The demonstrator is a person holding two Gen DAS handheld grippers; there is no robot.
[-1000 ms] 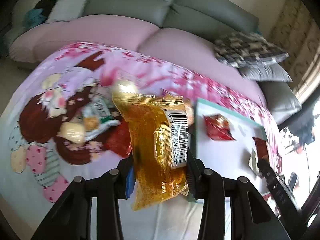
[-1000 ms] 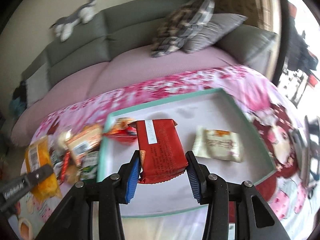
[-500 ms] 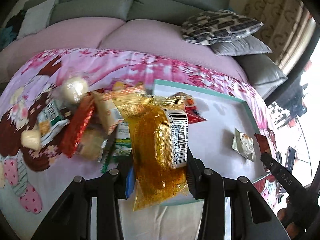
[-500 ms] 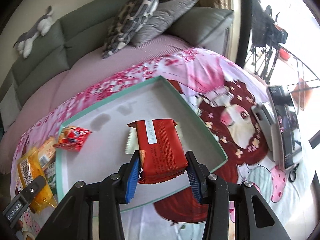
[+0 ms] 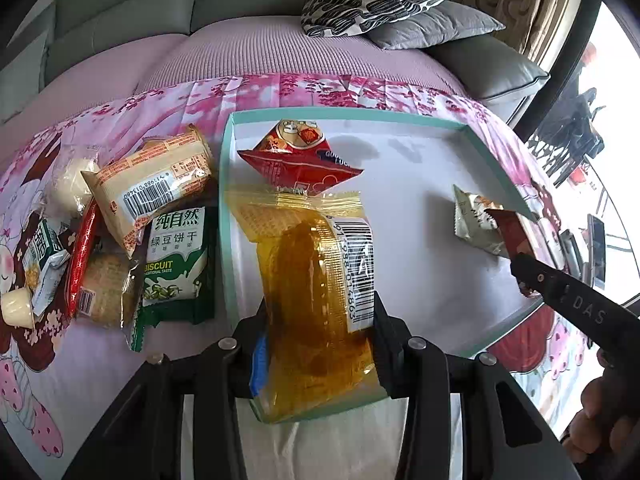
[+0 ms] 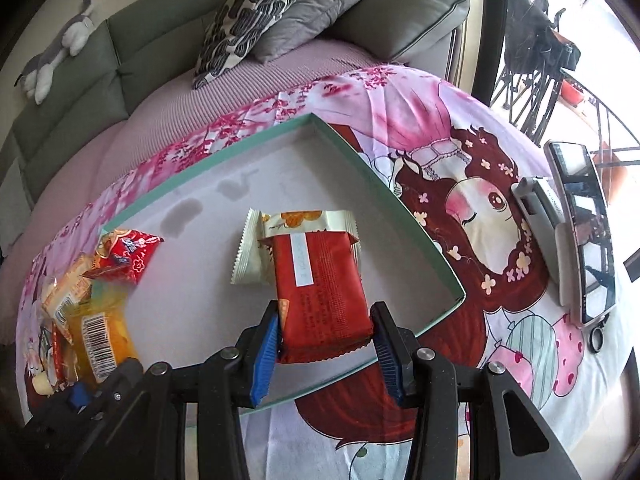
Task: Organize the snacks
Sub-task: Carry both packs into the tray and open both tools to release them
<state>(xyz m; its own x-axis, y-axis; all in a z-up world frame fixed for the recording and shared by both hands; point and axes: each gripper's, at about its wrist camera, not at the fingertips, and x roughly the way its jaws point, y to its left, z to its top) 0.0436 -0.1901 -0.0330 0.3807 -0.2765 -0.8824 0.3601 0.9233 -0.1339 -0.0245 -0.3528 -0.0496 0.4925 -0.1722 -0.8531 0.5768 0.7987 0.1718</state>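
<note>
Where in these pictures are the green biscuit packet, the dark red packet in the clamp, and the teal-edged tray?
green biscuit packet (image 5: 175, 264): left wrist view, middle of its printed front.
dark red packet (image 6: 322, 292): right wrist view, centre of its wrapper.
teal-edged tray (image 6: 372, 178): right wrist view, on its right rim.

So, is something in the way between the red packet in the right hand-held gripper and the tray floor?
Partly. The red packet hangs over a cream packet lying in the tray; bare tray floor lies to its left.
</note>
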